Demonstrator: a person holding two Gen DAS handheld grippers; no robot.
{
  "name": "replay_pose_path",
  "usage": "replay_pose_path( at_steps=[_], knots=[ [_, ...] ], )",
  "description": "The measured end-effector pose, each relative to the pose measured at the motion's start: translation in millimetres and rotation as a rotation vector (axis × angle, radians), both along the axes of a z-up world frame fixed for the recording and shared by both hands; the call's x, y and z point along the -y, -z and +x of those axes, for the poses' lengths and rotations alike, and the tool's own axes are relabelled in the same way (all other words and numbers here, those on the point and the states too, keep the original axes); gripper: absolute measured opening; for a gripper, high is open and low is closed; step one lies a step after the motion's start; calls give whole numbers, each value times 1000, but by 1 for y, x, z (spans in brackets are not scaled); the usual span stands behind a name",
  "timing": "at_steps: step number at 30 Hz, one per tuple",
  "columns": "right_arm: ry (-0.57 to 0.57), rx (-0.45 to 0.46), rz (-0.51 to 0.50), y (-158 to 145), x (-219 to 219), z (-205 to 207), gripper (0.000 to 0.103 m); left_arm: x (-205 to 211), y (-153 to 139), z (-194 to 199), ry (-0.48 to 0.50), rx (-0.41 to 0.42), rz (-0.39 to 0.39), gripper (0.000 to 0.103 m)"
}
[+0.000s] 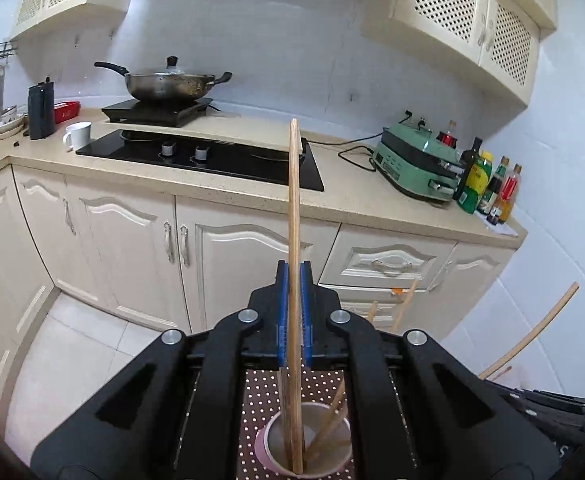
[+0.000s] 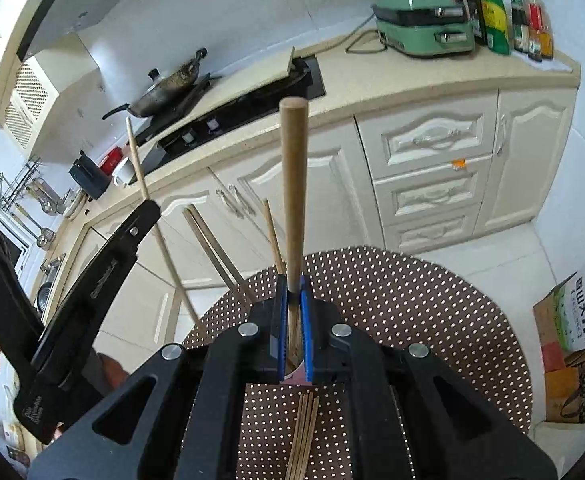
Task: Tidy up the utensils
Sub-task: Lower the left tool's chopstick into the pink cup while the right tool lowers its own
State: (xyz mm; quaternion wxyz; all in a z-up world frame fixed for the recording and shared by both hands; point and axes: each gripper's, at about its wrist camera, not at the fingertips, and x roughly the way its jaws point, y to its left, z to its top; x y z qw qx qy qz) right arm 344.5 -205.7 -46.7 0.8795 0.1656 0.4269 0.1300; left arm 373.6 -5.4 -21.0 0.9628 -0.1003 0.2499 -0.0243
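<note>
My left gripper point(image 1: 293, 280) is shut on a long wooden chopstick point(image 1: 294, 208) whose lower end stands inside a pink cup point(image 1: 306, 446) holding other chopsticks. My right gripper point(image 2: 293, 284) is shut on a thicker wooden stick point(image 2: 293, 184) pointing up. Several loose chopsticks point(image 2: 303, 436) lie on the dotted brown table mat point(image 2: 412, 320) under the right gripper. The left gripper point(image 2: 92, 296) with its chopstick point(image 2: 140, 176) shows at the left of the right wrist view. More sticks point(image 2: 212, 248) lean up near the cup point(image 2: 298, 376), which is mostly hidden.
A counter point(image 1: 352, 200) holds a hob point(image 1: 212, 156), a wok point(image 1: 164, 84), a white mug point(image 1: 78, 134), a green appliance point(image 1: 416, 160) and several bottles point(image 1: 488, 184). Cream cabinets point(image 1: 132, 240) stand below. A cardboard box point(image 2: 572, 320) sits at right on the floor.
</note>
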Motion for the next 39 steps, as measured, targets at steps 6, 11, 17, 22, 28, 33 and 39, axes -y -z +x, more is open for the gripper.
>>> replay_pose_path(
  at_steps=[6,11,17,22,28,33,39],
  knots=[
    [-26,-43,-24,20,-8,8,5,-5,27,5,-25,5,-9,6],
    [-47,-60,-35,30,-16,14,5,-9,45,7,-40,6,-17,6],
    [-73,-90,-46,38,-26,19,5,-9,69,2,-46,-29,-22,7],
    [-69,-109,-57,47,-29,20,5,-10,82,-2,-51,-94,-54,7],
    [-46,-148,-41,57,-25,23,6,-6,88,-9,-11,-125,-32,8],
    [-53,-164,-38,61,-27,25,8,-6,90,-17,5,-133,-16,8],
    [-41,-213,-35,63,-26,21,13,-8,90,-26,36,-120,17,9]
  ],
)
